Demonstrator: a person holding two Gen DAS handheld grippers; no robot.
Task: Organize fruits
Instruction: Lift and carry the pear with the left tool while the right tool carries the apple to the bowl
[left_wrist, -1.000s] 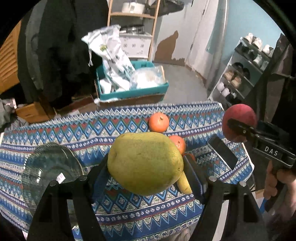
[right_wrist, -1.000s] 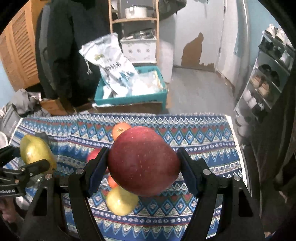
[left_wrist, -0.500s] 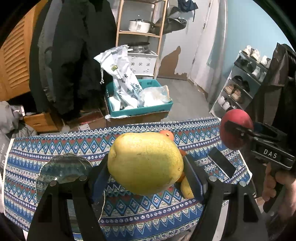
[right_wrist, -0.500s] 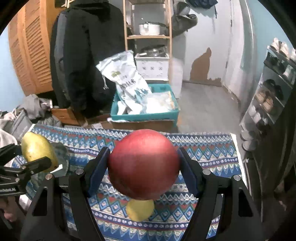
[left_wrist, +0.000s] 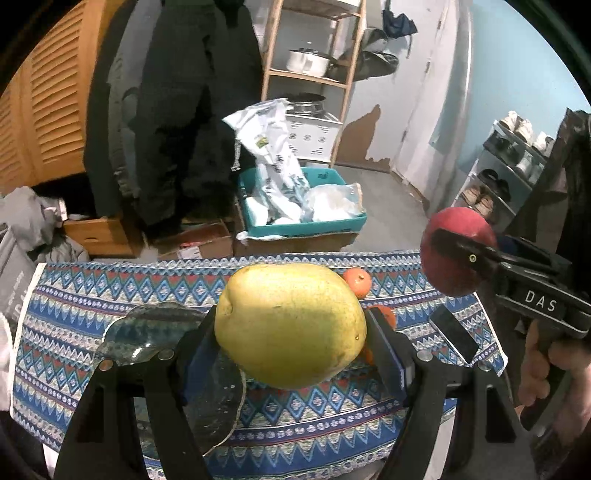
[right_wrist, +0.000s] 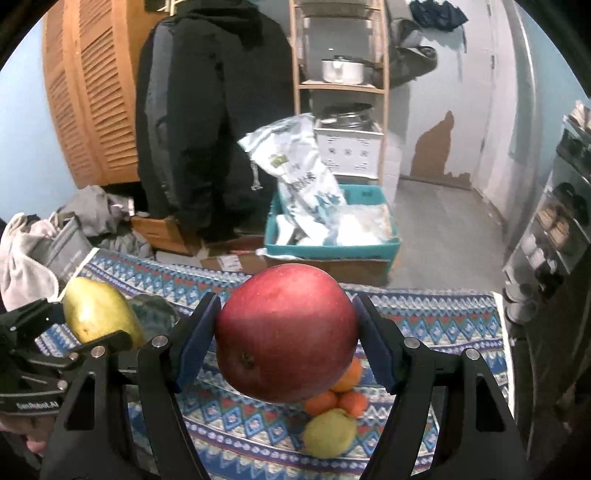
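Left gripper (left_wrist: 291, 325) clamps a big yellow-green pear (left_wrist: 290, 325) between its blue pads, and the fruit hangs in the air above the patterned tablecloth (left_wrist: 110, 295). Right gripper (right_wrist: 286, 332) does the same job on a red apple (right_wrist: 286, 332), pads pressed to both sides, the apple lifted clear of the cloth. From the left wrist view that apple shows again at the right edge, pinched in the black jaws with a hand (left_wrist: 535, 369) wrapped round the handle below. From the right wrist view the pear sits at the far left, well apart from the apple.

Down on the cloth, a clear glass plate (left_wrist: 155, 332) lies beneath the left gripper, partly hidden by its finger. A small cluster of oranges (right_wrist: 332, 398) rests under the apple, and a yellow lemon (right_wrist: 328, 432) lies just beside them, nearer the camera. A dark phone (left_wrist: 452, 332) lies flat near the cloth's right edge. Beyond the table, a teal crate (right_wrist: 332, 247) holds white bags on the floor.
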